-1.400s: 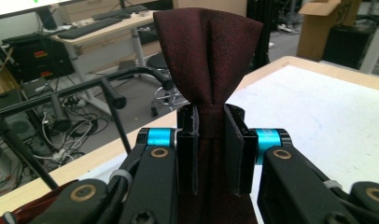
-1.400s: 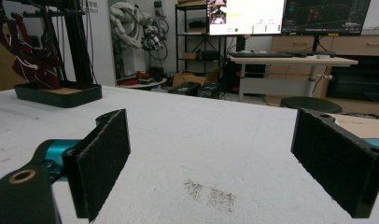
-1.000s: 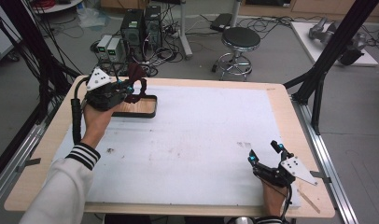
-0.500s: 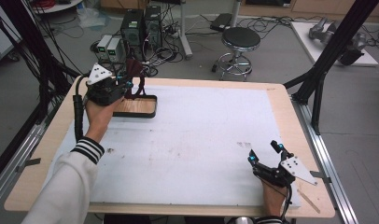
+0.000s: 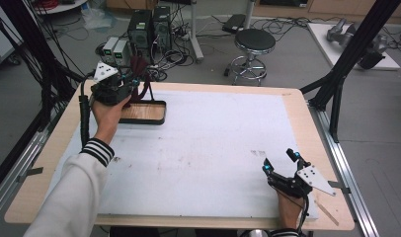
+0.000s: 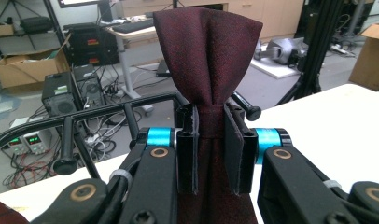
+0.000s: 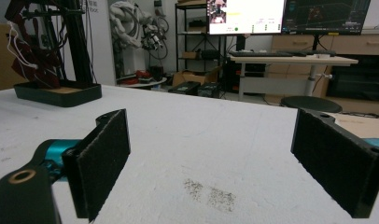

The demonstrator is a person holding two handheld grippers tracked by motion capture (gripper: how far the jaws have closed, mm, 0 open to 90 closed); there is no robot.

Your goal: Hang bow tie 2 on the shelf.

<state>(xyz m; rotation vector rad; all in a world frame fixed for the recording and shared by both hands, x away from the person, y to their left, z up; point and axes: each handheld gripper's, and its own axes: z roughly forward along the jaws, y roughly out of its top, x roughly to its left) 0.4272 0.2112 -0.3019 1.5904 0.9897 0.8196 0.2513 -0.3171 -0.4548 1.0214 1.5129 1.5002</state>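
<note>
Clearly, the left hand-held gripper [image 6: 210, 154] clamps the dark red tie [image 6: 208, 60] above the tray [image 5: 144, 112], the tie's length upright between the rack's [image 6: 92, 123] arms, while the wide-open right hand-held gripper [image 5: 280, 163] rests far across the counter [image 5: 213, 128].

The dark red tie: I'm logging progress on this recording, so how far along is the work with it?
Done: the left gripper has shut on the dark red tie, the cloth bunched between its pads. In hand: it holds the tie up by the black rack over the tray. Left: where the tie ends up isn't settled. The right gripper rests open on the table.
</note>
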